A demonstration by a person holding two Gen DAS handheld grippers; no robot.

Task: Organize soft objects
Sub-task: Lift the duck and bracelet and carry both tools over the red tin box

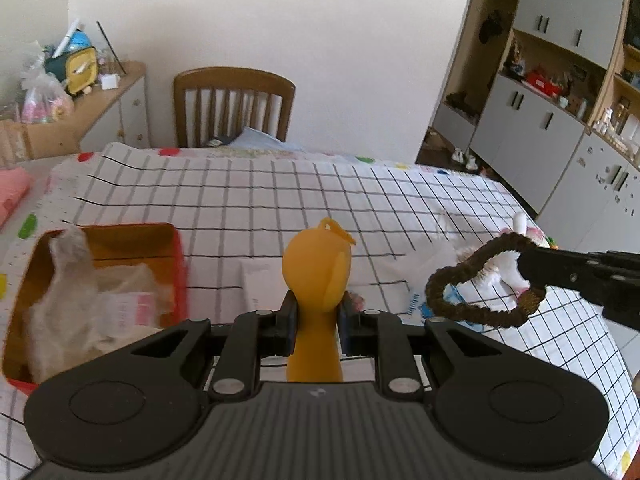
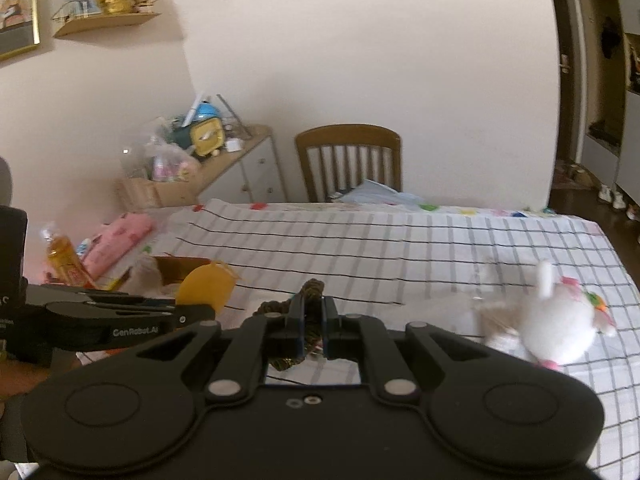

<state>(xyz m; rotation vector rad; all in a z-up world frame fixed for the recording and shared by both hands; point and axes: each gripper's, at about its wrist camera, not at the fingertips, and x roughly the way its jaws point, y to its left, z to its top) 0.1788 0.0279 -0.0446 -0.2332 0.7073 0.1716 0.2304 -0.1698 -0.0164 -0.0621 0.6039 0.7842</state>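
two handheld grippers are hovering above a table covered in a checked cloth (image 1: 280,184). the left gripper (image 1: 318,316) is clamping an orange rubbery toy (image 1: 318,268) around its narrow neck, with the rounded head sticking up and forward past the fingertips and the toy's long axis running along the fingers. the right gripper (image 2: 314,320) is pinching a dark brown fuzzy hair tie (image 2: 312,292), its jaws nearly together; in the left view the loop is hanging free off the tip, clear of the cloth.

a red tin box (image 1: 176,264) with a gold inside is sitting on the cloth to the left of the left gripper and a little below it, with crumpled pale wrapping (image 1: 80,288) already lying inside. the box is likely the place for the soft things. judged from here, the left gripper is the nearer one, with the toy just beside the box's right wall, while the hair tie is well apart, on the far side of the left gripper.

a white plush toy (image 2: 560,328) is lying on the cloth to the right, not yet picked up.
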